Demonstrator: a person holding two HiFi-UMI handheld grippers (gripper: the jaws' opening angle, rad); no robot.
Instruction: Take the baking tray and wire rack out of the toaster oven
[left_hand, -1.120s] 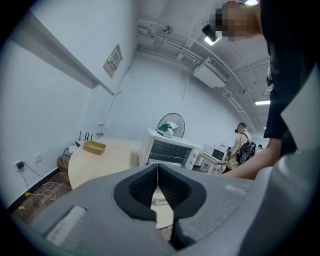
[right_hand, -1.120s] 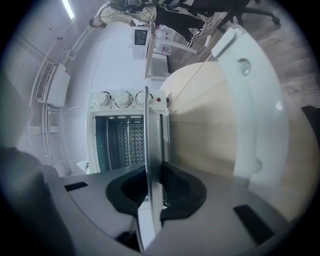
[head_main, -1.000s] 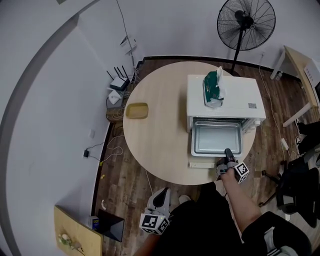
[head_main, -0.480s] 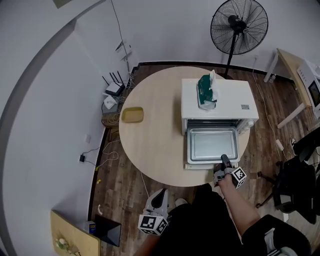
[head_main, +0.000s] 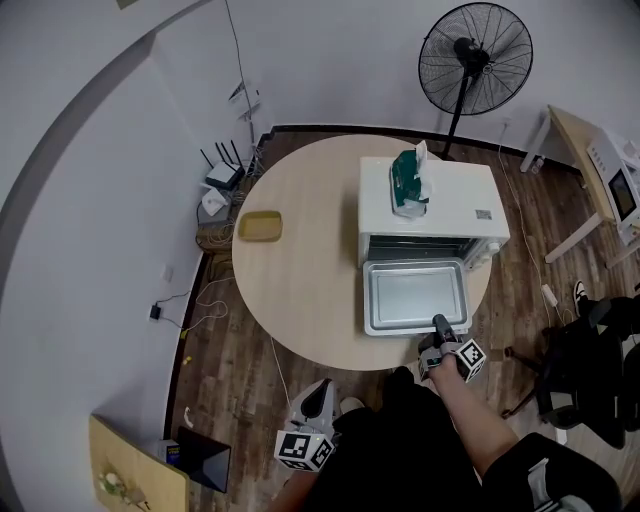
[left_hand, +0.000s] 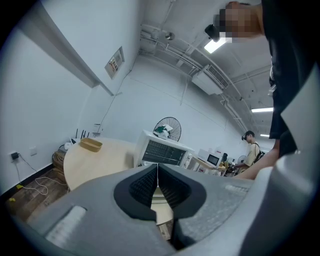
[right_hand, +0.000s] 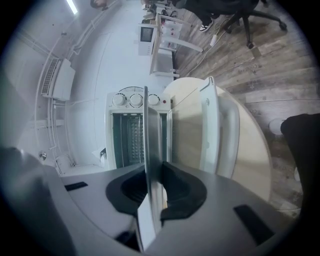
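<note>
Left gripper (left_hand: 157, 175) low beside table (head_main: 300, 290), jaws together, empty. One yellow dish (head_main: 259, 226) at table's left. One toaster oven (head_main: 440, 195), door (right_hand: 209, 125) down; one baking tray (head_main: 412, 296) mostly drawn out over door, right gripper (head_main: 437, 325) clamped on its near rim. Wire rack not clear, likely inside: neither item out yet.

Round wooden table (head_main: 300, 290): bears white toaster oven (head_main: 460, 200) toward the right, shallow yellow dish (head_main: 258, 226) near left edge, well apart.
</note>
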